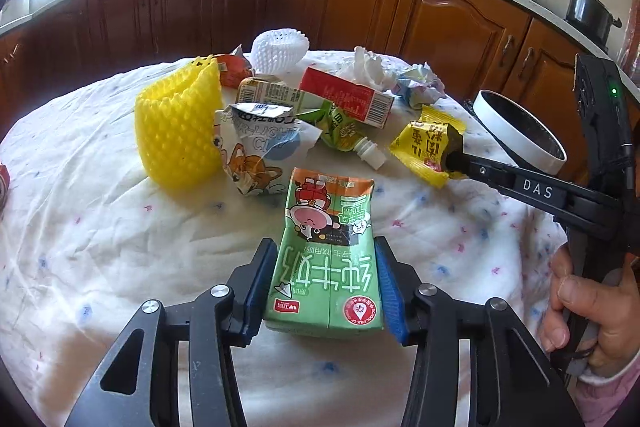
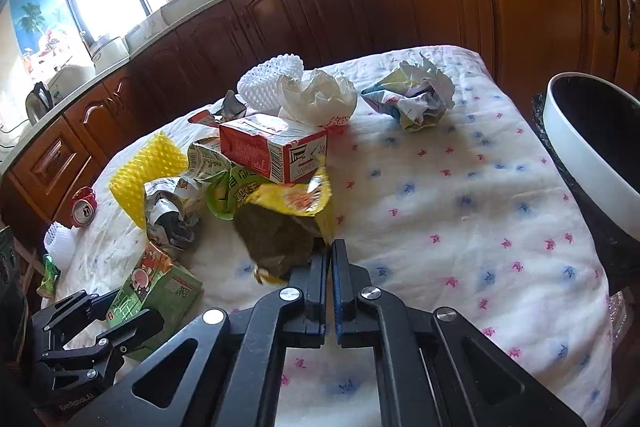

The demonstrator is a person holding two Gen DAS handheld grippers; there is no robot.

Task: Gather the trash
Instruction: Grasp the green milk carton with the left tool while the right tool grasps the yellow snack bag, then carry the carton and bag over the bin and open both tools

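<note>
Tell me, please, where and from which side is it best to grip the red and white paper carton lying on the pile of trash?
Grip the red and white carton across its two long flat sides, near the middle, probably coming from above. It lies on its side atop the green pouch, so the upper face is free, while wrappers crowd its lower edges. The white tissue touches its far end, so avoid that end.

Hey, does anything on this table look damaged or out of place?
Nearly everything is crushed trash. The green milk carton between the left gripper fingers is dented at its top, the yellow wrapper pinched by the right gripper is torn open, and a red can lies on its side near the table's edge.
</note>
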